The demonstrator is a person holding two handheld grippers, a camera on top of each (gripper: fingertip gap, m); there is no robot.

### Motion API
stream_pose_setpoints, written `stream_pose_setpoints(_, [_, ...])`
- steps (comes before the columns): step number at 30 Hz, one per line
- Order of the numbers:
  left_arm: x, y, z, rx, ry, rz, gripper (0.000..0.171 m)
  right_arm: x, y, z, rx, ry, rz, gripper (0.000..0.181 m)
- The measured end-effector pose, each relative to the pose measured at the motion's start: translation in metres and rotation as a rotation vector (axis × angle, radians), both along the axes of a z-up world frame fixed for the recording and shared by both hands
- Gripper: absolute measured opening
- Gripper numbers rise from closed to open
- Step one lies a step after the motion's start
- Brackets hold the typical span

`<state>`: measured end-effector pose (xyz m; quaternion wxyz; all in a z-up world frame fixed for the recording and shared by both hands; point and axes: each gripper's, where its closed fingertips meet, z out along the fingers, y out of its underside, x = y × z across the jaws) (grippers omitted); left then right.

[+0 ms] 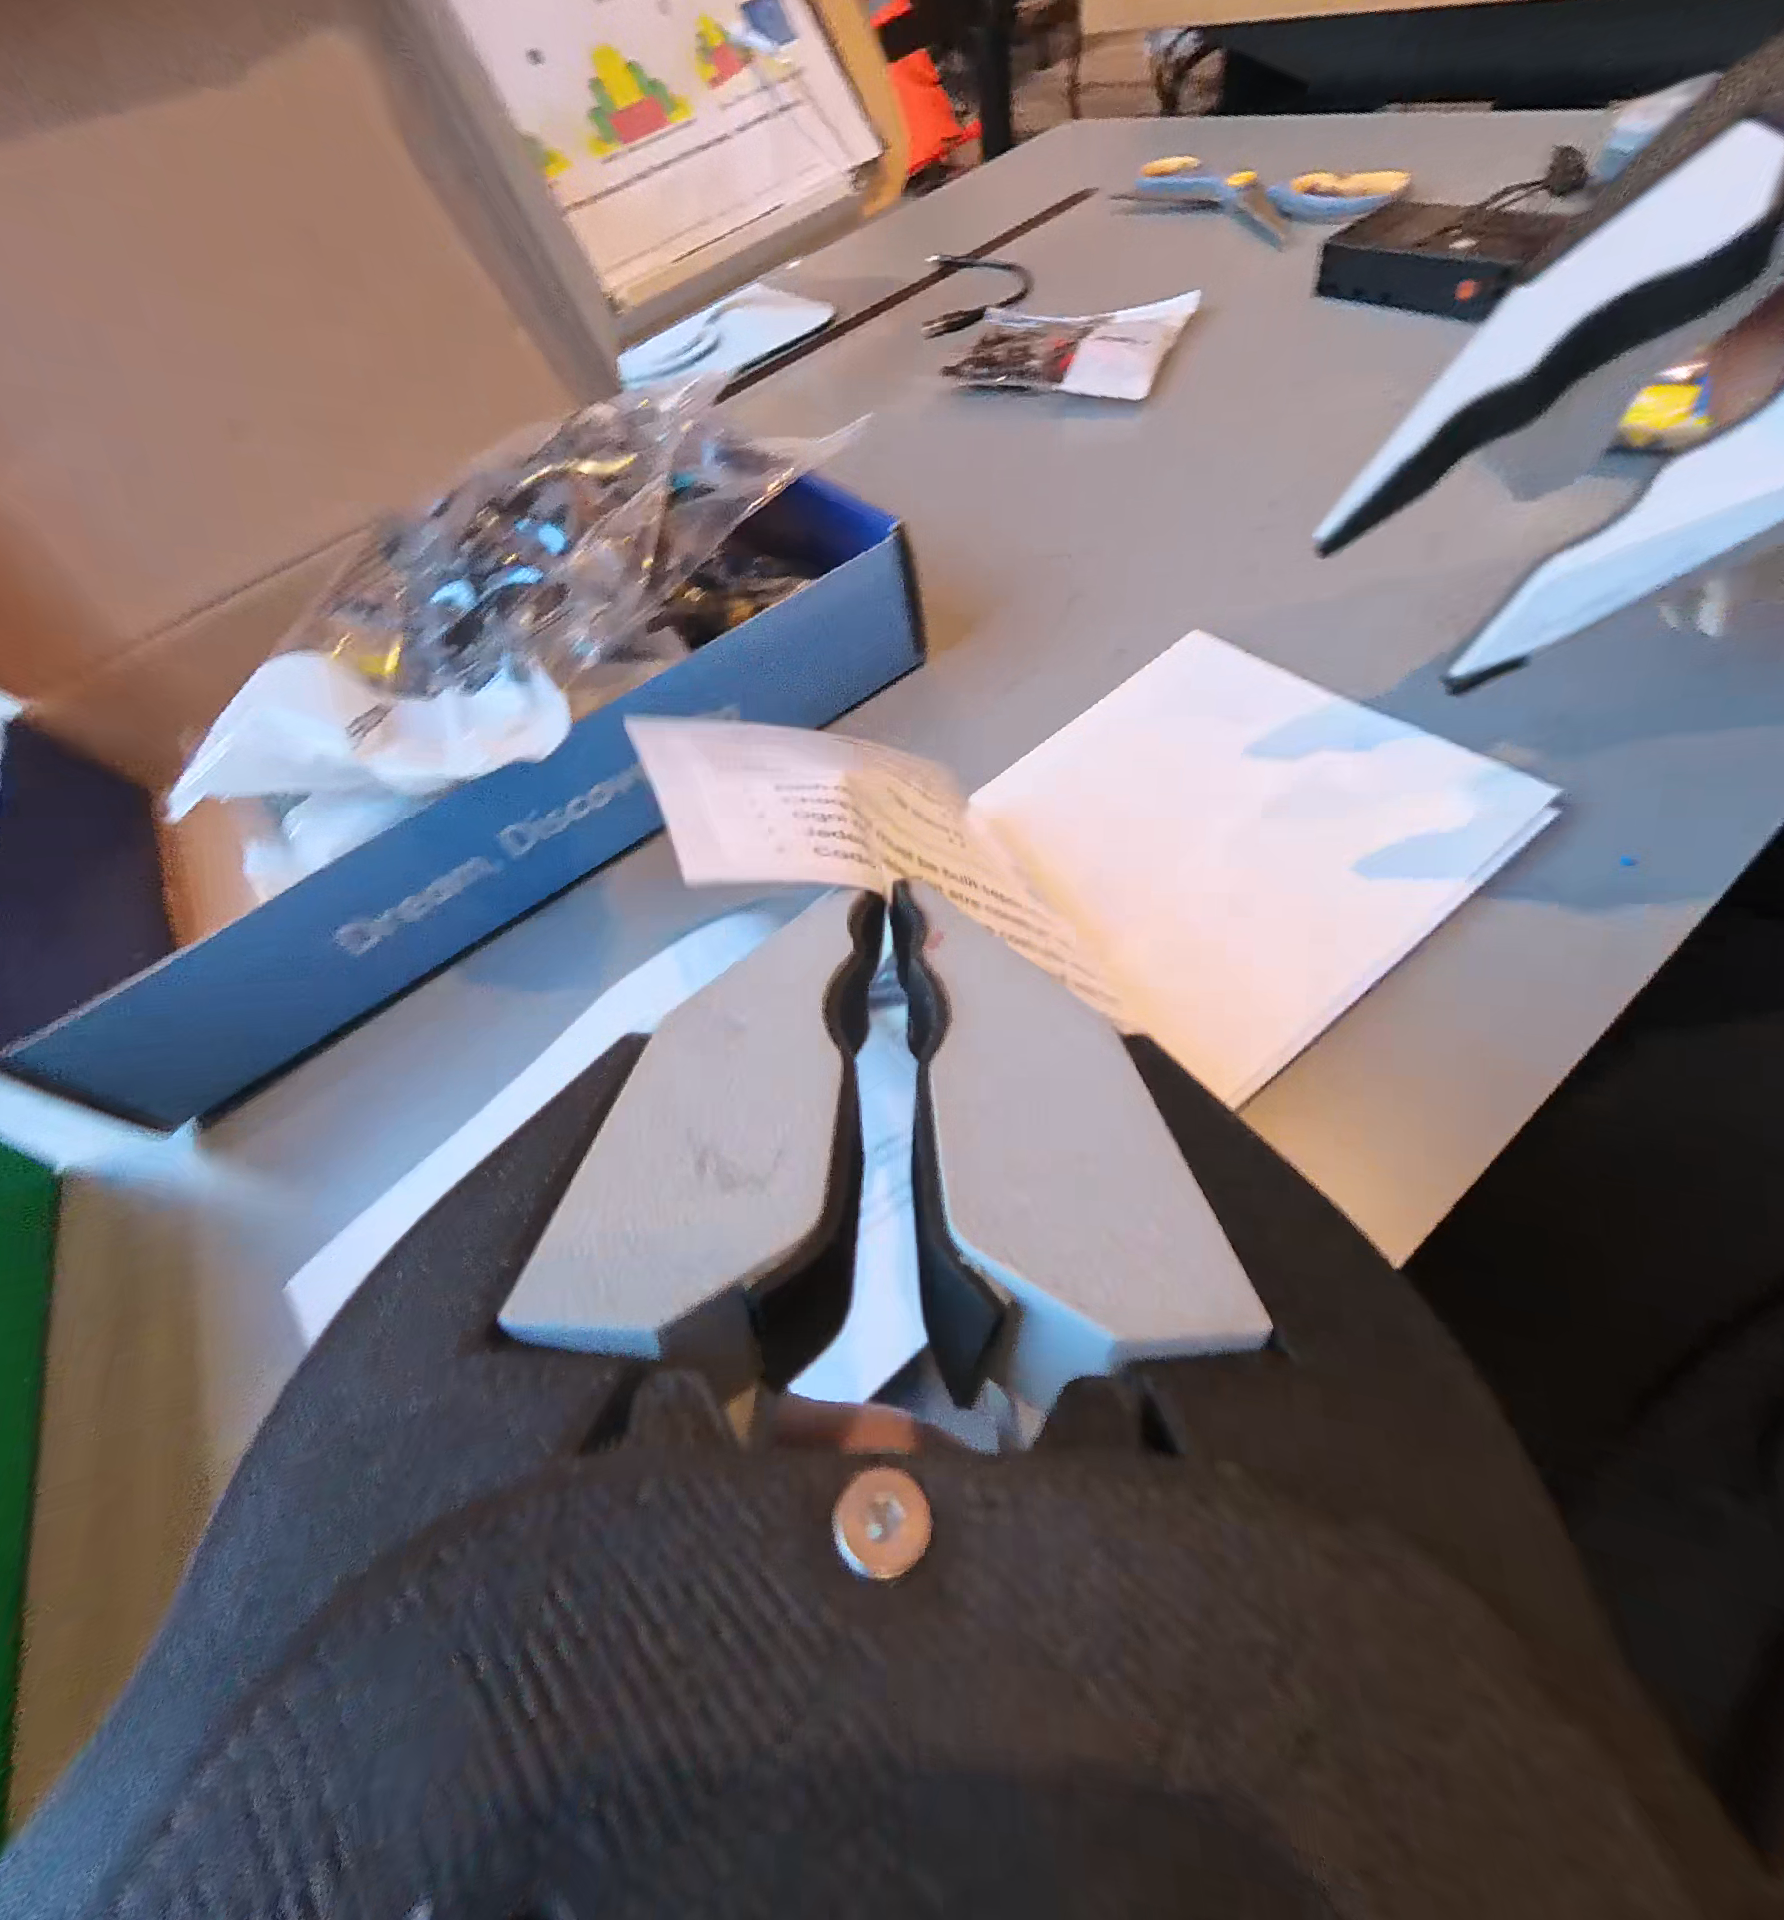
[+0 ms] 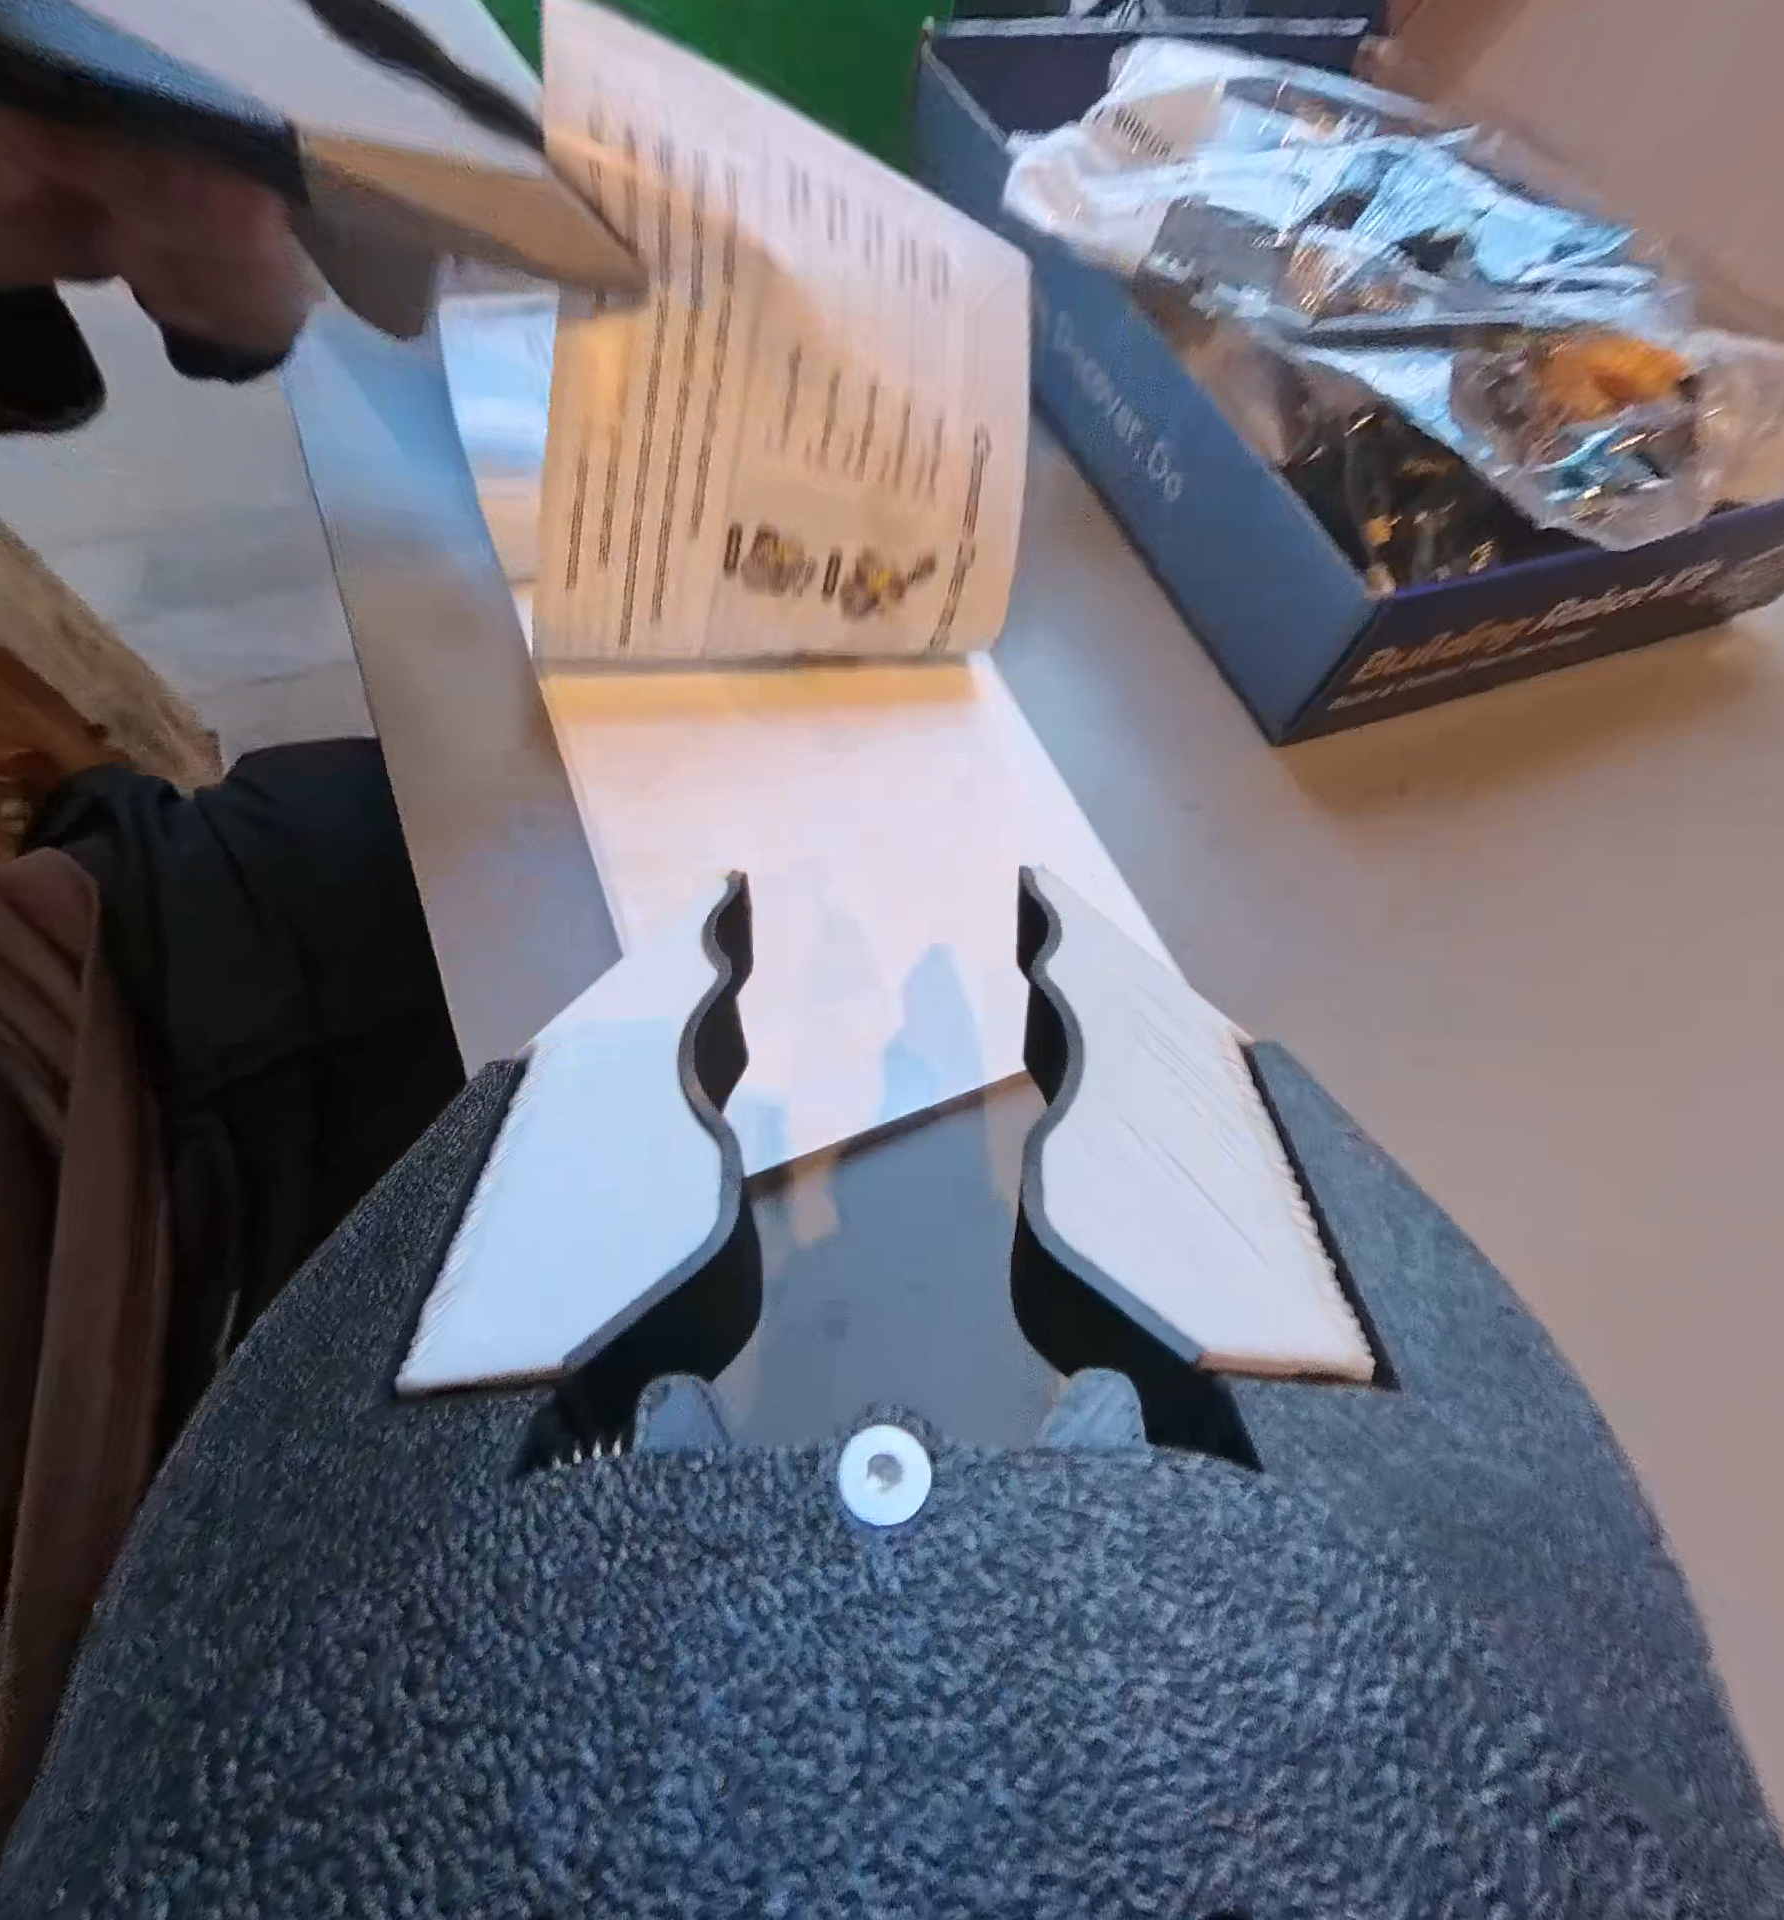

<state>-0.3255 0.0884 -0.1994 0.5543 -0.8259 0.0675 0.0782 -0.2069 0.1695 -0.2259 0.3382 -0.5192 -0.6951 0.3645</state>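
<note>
Closed jaws of the left gripper (image 1: 886, 902) pinched a printed page (image 1: 815, 810) lifted from the white booklet (image 1: 1252, 831) on the grey desk (image 1: 1075, 520), beside a blue box (image 1: 514, 831), while the right gripper (image 2: 883, 894) hung open over the booklet.

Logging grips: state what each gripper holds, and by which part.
The left gripper pinches a lifted printed white booklet page at its lower edge. The right gripper, jaws apart, holds nothing.

My two wrist cams sit close over the counter (image 1: 1127, 540), facing roughly opposite ways, sharing booklet (image 2: 763, 416) and blue box (image 1: 514, 821).
</note>
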Motion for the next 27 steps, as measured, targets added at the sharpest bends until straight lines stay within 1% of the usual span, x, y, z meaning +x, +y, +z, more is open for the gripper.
stream_pose_setpoints(6, [-0.040, -0.042, -0.020, -0.025, -0.084, 0.139, 0.000, -0.001, -0.013, -0.032, 0.002, -0.149, 0.044, 0.065])
stream_pose_setpoints(9, [-0.059, -0.061, -0.034, -0.055, -0.110, 0.218, 0.000, 0.000, -0.016, -0.042, -0.018, -0.203, 0.049, 0.073])
stream_pose_setpoints(12, [-0.073, -0.079, -0.046, -0.075, -0.133, 0.285, 0.000, 0.003, -0.013, -0.046, -0.010, -0.229, 0.041, 0.074])
stream_pose_setpoints(15, [-0.077, -0.091, -0.050, -0.059, -0.191, 0.308, 0.000, 0.004, -0.009, -0.042, -0.023, -0.218, 0.029, 0.074])
stream_pose_setpoints(18, [-0.086, -0.100, -0.053, -0.058, -0.212, 0.339, 0.000, 0.004, -0.005, -0.039, -0.034, -0.206, 0.020, 0.073])
stream_pose_setpoints(22, [-0.092, -0.112, -0.063, -0.064, -0.284, 0.355, 0.002, 0.005, -0.006, -0.042, -0.041, -0.216, 0.024, 0.072])
stream_pose_setpoints(24, [-0.089, -0.116, -0.067, -0.069, -0.353, 0.344, 0.007, 0.005, -0.009, -0.044, -0.032, -0.221, 0.037, 0.072])
stream_pose_setpoints(27, [-0.090, -0.121, -0.062, -0.028, -0.495, 0.345, 0.015, 0.006, -0.017, -0.047, -0.019, -0.235, 0.077, 0.065])
